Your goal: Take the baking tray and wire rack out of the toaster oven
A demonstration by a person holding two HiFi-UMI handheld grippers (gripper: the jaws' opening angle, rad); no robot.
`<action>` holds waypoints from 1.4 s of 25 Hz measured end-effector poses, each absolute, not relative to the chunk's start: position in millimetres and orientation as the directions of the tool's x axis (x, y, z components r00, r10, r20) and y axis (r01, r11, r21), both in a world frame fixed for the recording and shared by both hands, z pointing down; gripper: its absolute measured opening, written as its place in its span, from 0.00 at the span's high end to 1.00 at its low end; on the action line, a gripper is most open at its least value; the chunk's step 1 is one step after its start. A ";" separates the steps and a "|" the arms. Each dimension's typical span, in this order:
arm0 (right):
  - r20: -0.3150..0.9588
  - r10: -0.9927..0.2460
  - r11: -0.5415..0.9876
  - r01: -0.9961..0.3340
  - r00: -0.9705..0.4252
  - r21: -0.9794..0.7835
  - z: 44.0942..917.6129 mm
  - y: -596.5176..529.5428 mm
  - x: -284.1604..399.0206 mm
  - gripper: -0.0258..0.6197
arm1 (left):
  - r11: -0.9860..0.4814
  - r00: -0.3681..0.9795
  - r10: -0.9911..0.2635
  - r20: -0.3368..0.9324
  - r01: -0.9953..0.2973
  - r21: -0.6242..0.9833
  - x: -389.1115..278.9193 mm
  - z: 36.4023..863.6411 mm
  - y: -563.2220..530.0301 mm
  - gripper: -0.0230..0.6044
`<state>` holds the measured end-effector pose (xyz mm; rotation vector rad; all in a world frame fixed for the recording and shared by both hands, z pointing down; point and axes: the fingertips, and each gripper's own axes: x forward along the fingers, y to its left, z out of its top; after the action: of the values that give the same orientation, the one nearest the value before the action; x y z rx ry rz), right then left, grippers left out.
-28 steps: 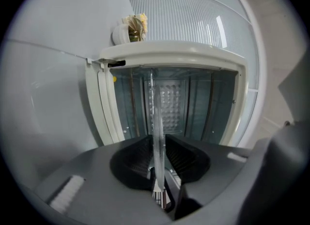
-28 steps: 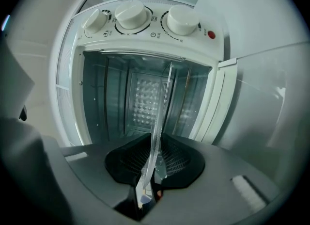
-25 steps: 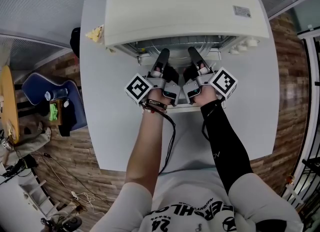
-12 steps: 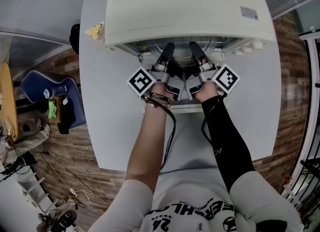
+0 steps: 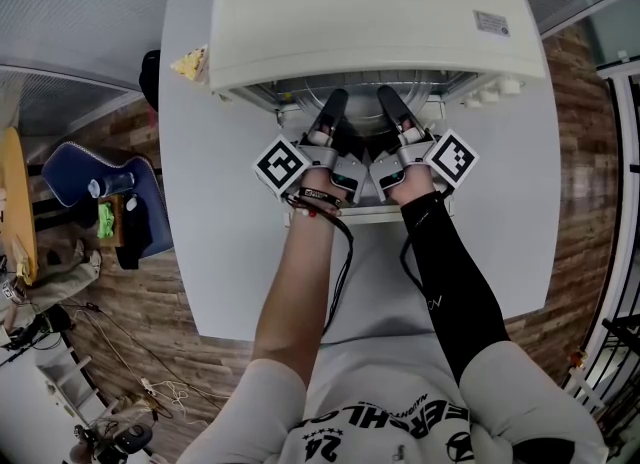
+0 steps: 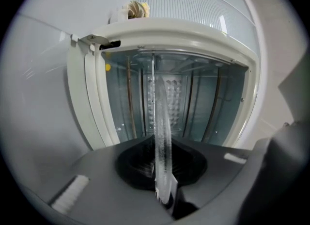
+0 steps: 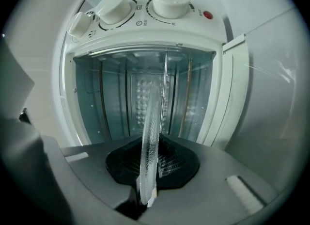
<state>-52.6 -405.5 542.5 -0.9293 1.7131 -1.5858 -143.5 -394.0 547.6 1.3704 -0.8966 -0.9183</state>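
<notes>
Here, in the head view, the tips of both tongs are hidden under the oven's (image 5: 370,12) top, and the tray is covered there as well. In the gripper views the tray (image 6: 160,117) is seen only edge-on, as a dimpled metal strip running into the cavity. Its far end is lost among reflections, and whether anything lies on it cannot be made out. A thin rod (image 6: 153,78) is seen just beside the strip; what it belongs to cannot be told.

The tray is still inside the oven, which stands at the far side of the white bench (image 5: 200,212) with its door (image 5: 370,216) dropped open toward the person. The left tongs (image 6: 162,168) are clenched on the tray's near rim, and the right tongs (image 7: 147,170) are clenched on the same rim further right. Both pairs of jaws have just been closing onto it.

Compared with a second ago, both tongs are found in much the same place at the oven mouth.
</notes>
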 end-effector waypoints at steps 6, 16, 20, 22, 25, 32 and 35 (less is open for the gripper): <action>0.026 -0.824 0.027 -0.085 -0.567 -0.996 539.3 -397.3 -54.4 0.91 | 0.005 0.389 -0.921 -0.007 0.030 1.000 -144.8 545.7 -385.1 0.83; 0.012 -0.828 0.027 -0.061 -0.561 -0.998 533.9 -370.3 -52.3 0.91 | 0.004 0.400 -0.916 -0.002 0.014 1.000 -143.5 540.6 -358.0 0.83; 0.000 -0.821 0.048 -0.069 -0.571 -0.996 526.7 -357.3 -54.2 0.91 | -0.010 0.394 -0.919 -0.017 0.021 1.000 -145.0 534.1 -343.8 0.83; -0.002 -0.820 0.051 -0.069 -0.573 -0.996 522.8 -350.5 -55.7 0.91 | -0.012 0.393 -0.919 -0.020 0.022 1.000 -146.3 531.5 -336.5 0.83; -0.001 -0.818 0.050 -0.069 -0.575 -0.996 519.8 -344.1 -57.9 0.91 | -0.013 0.390 -0.921 -0.021 0.024 1.000 -148.4 527.2 -330.1 0.83; -0.021 -0.820 0.069 -0.063 -0.572 -0.996 507.6 -318.8 -53.1 0.91 | -0.033 0.403 -0.915 -0.035 0.014 0.999 -143.6 512.9 -306.2 0.83; -0.024 -0.817 0.072 -0.061 -0.576 -0.996 502.1 -304.6 -53.6 0.91 | -0.037 0.404 -0.914 -0.038 0.011 0.999 -144.0 507.9 -291.5 0.83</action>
<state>-53.6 -304.6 502.1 -0.8763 1.7345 -1.5633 -144.0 -291.5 507.9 1.4029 -0.8766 -0.9248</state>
